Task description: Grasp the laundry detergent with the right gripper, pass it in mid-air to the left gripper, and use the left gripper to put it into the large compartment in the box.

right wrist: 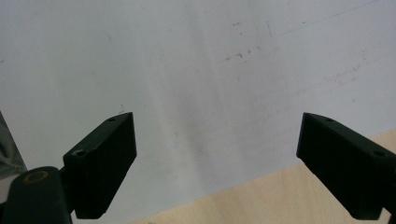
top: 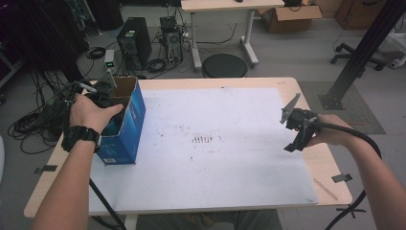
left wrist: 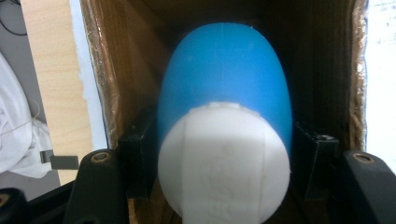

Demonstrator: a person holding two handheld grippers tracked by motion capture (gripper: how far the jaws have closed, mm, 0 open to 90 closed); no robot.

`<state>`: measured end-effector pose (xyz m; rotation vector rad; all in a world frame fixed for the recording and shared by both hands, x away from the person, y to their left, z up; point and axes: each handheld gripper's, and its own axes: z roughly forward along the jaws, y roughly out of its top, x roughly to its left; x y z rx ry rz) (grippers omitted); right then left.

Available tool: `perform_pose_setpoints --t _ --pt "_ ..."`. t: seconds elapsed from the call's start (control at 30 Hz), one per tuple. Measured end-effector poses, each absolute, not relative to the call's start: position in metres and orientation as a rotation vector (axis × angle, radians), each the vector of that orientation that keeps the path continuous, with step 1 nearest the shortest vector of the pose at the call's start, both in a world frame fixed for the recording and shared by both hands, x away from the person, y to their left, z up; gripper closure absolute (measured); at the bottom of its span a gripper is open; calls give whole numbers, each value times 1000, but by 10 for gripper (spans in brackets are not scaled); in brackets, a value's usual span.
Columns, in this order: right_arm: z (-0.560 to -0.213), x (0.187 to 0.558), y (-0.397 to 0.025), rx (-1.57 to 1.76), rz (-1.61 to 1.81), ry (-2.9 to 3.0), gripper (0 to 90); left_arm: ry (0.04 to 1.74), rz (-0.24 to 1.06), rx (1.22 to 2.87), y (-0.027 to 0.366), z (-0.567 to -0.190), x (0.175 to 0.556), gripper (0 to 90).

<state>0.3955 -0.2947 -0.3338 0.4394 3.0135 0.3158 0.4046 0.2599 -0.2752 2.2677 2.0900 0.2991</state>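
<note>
1. The jaws of the left gripper are closed on a blue bottle with a white cap, inside the blue cardboard box.
2. The bottle's long axis runs straight away from the jaws, deeper into the box.
3. The right gripper, well apart from the box, hangs wide open and empty.
4. The cap's embossing is unreadable.

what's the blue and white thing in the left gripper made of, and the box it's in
Blue and white object: probably smooth matte plastic, with an even sheen and faint mould seams. Box: cardboard, brown and raw inside with rough fibrous cut edges, printed glossy blue outside.
</note>
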Motion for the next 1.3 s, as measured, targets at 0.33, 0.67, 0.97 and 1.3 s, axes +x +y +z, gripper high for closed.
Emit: perform_pose_setpoints --t 0.33,0.67,0.97,1.3 --pt "-334 394 -297 446 316 3010 120 2088 292 2274 258 -275 405 373" --pt "-330 392 -298 447 336 3010 118 2067 315 2294 255 -264 403 296" --pt "-322 389 -300 448 343 2998 118 2026 354 2300 250 -239 397 243" --pt "-314 387 -294 448 382 2985 112 1860 376 2368 217 -212 388 208"
